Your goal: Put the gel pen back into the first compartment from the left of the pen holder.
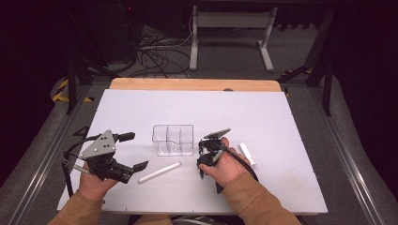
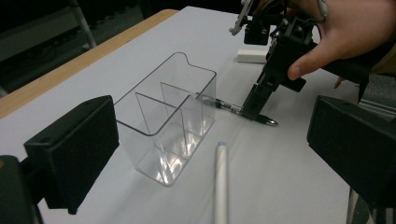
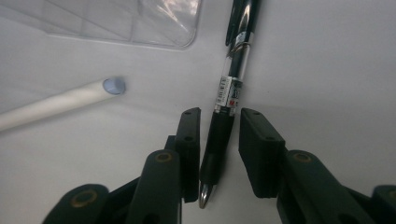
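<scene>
The right gripper (image 3: 217, 154) straddled the pen (image 3: 229, 98) lying on the table (image 1: 281, 122) beside the organizer (image 1: 173, 139), jaws seemingly not yet clamped, so an off-centre squeeze could roll it away.

Pen (image 3: 229, 98) black, clear barrel, red-white label. Stick (image 2: 221, 182) white, pale blue tip. Organizer (image 2: 170, 116) clear. Eraser (image 1: 247, 153) white. Counter (image 1: 281, 122) white, wood edge. Tongs (image 3: 217, 154) black.

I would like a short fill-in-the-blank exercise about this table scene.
1. The right tongs have a black ____ between the jaws.
2. The clear organizer is ____ inside.
3. The white pen lies between the organizer and the ____ tongs.
4. The left tongs are ____.

Missing words: pen; empty; left; open
</scene>
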